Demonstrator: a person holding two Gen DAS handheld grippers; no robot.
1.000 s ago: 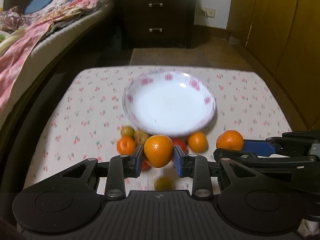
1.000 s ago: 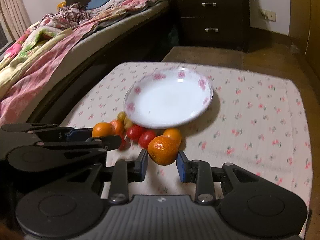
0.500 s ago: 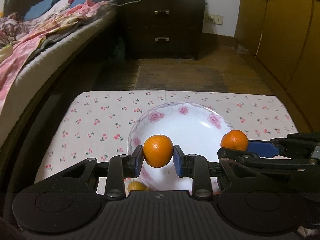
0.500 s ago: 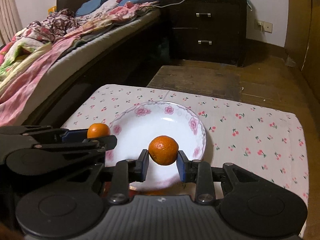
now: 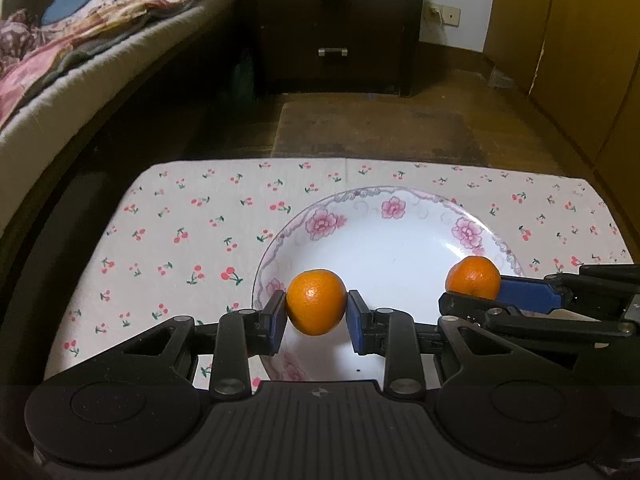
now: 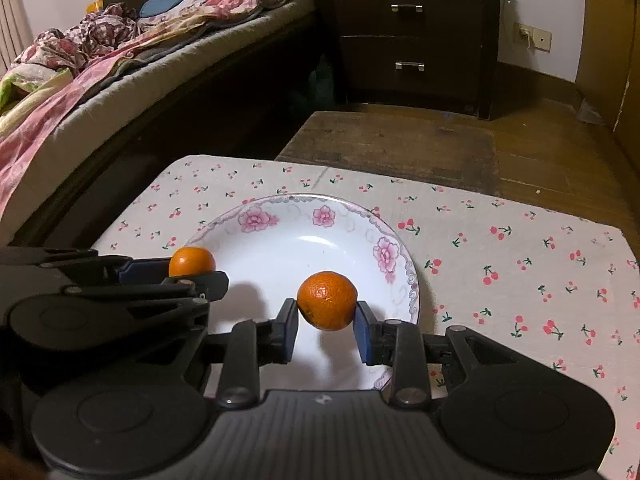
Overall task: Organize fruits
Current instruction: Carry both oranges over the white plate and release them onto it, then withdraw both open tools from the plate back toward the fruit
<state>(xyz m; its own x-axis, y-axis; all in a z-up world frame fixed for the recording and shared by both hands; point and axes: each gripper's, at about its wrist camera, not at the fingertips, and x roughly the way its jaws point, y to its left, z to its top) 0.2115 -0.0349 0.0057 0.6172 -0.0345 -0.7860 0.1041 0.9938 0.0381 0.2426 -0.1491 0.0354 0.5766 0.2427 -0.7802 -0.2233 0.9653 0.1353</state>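
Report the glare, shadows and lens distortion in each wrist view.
Left wrist view: a small glare spot on the left orange; the bed edge bows from fisheye. Right wrist view: a bright sheen in the plate centre, and the left gripper casts a soft shadow onto it; glare also dots the right orange. Both views darken toward the corners.

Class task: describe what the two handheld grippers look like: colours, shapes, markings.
Both the left gripper and right gripper are matte black plastic, each with two blue-padded fingers on hinged linkage arms with silver pivot pins. The ribbed body has round discs either side and a small central logo. No cables or sleeves show.
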